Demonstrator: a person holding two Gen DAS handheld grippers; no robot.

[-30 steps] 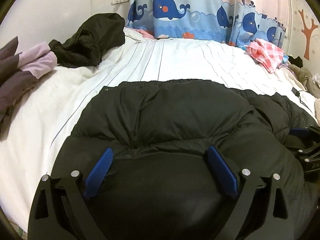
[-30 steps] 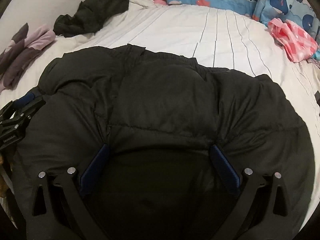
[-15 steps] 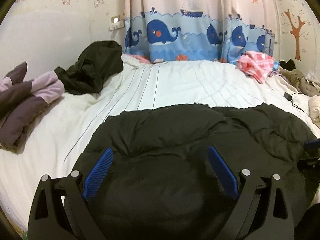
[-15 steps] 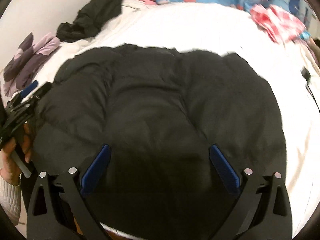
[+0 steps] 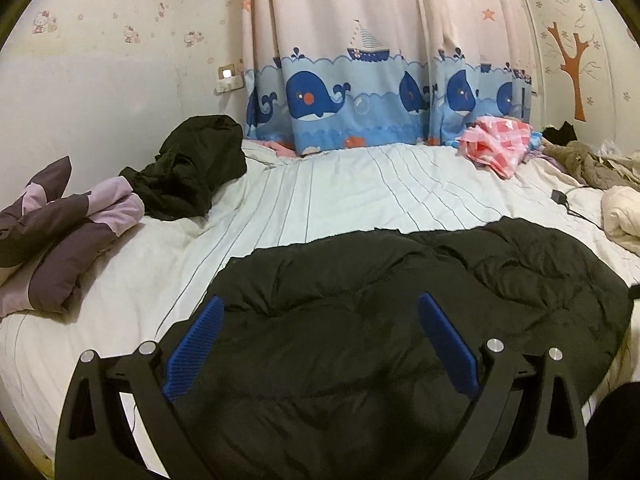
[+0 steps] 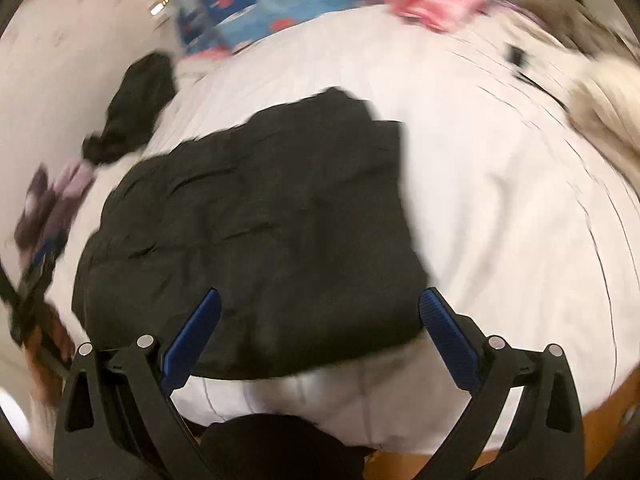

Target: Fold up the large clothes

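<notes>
A big black puffer jacket (image 5: pixel 400 300) lies folded into a rough rectangle on the white striped bed (image 5: pixel 360 184). The right wrist view shows the black puffer jacket (image 6: pixel 260 232) whole, blurred by motion, near the front edge of the bed (image 6: pixel 500 200). My left gripper (image 5: pixel 320 312) hovers above the jacket's near part, open, nothing between its blue pads. My right gripper (image 6: pixel 320 304) stands open and high above the jacket's near edge, empty too. At the far left of the right wrist view the left gripper (image 6: pixel 32 280) shows as a blurred shape in a hand.
A crumpled black garment (image 5: pixel 192 164) and a purple folded garment (image 5: pixel 60 224) lie at the bed's left. Pink checked cloth (image 5: pixel 496 144), brown clothing (image 5: pixel 584 160), a cream bundle (image 5: pixel 620 216) and a charger with cable (image 5: pixel 558 197) sit at the right. A whale-print curtain (image 5: pixel 360 96) hangs behind.
Both grippers have lifted up and back from the jacket, which now lies free on the bed. The right wrist view has swung quickly and now looks down from higher.
</notes>
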